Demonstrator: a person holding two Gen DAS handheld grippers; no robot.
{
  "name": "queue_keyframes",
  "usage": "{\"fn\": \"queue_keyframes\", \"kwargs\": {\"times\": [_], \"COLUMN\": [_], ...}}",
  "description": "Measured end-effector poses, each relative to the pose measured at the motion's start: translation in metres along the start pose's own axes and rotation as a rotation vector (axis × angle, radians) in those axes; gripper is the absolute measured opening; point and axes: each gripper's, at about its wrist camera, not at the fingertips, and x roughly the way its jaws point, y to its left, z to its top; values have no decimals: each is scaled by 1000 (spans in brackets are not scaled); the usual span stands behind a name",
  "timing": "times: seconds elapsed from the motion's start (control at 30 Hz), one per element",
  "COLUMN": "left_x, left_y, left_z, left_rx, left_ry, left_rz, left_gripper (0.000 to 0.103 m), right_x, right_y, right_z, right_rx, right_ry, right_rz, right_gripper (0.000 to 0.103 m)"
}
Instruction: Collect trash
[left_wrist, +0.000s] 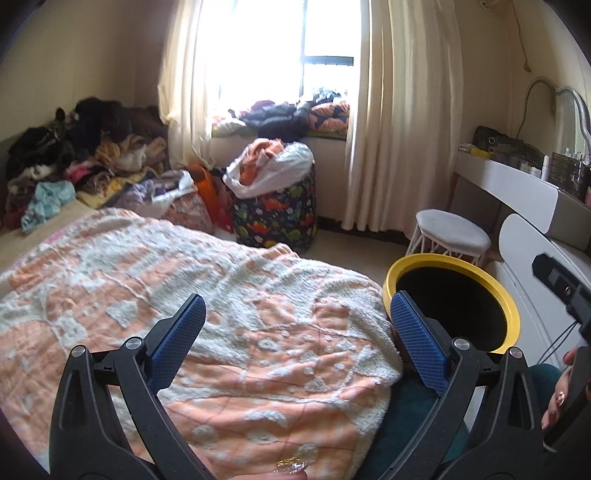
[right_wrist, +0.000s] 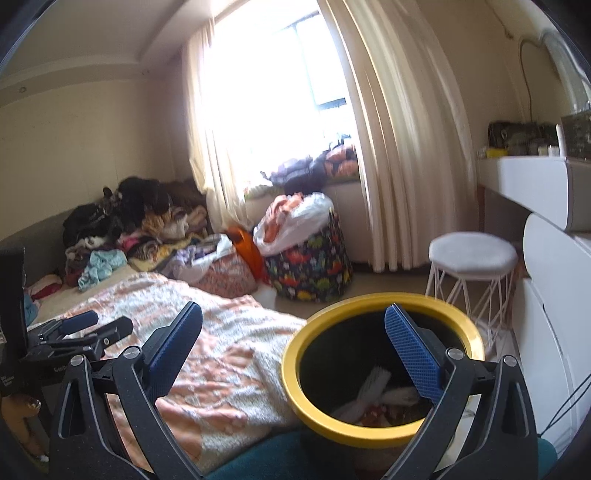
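A trash bin with a yellow rim (right_wrist: 291, 373) stands beside the bed; crumpled white and coloured trash (right_wrist: 373, 398) lies in its dark inside. It also shows in the left wrist view (left_wrist: 511, 314). My right gripper (right_wrist: 295, 332) is open and empty, just above the bin's near-left rim, its right finger over the opening. My left gripper (left_wrist: 297, 321) is open and empty above the peach-and-white blanket (left_wrist: 221, 295), left of the bin. The right gripper's body shows at the right edge of the left wrist view (left_wrist: 565, 288).
The blanket (right_wrist: 221, 354) covers the bed. Piled clothes (left_wrist: 74, 158) lie at its far end. A dinosaur-print bag (left_wrist: 277, 214) stuffed with plastic stands by the window. A white stool (right_wrist: 472, 258) and white dresser (right_wrist: 554, 295) stand right of the bin.
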Motion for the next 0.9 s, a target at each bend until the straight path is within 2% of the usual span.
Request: {"fn": "queue_keyframes", "kwargs": {"times": [0.2,0.53,0.73,0.9], "left_x": [-18,-29,-25,-21], "left_y": [1,0,2,4], "left_z": [-3,-7,-11,-15], "left_rx": [20,13,-1,-19], "left_ry": [-68,-127,-128,-115], "left_rz": [22,15,14,14], "left_gripper": [92,92,92,92], "right_x": [-11,-23,-18,-7], "right_y": [11,16,18,22], "right_z": [-2,-7,-14,-26], "right_rx": [-9,-31,-63,-101], "right_ry": [-71,-167,-174,-133], "right_rz": [14,-66,-80,-74], "right_gripper": [96,96,96,96]}}
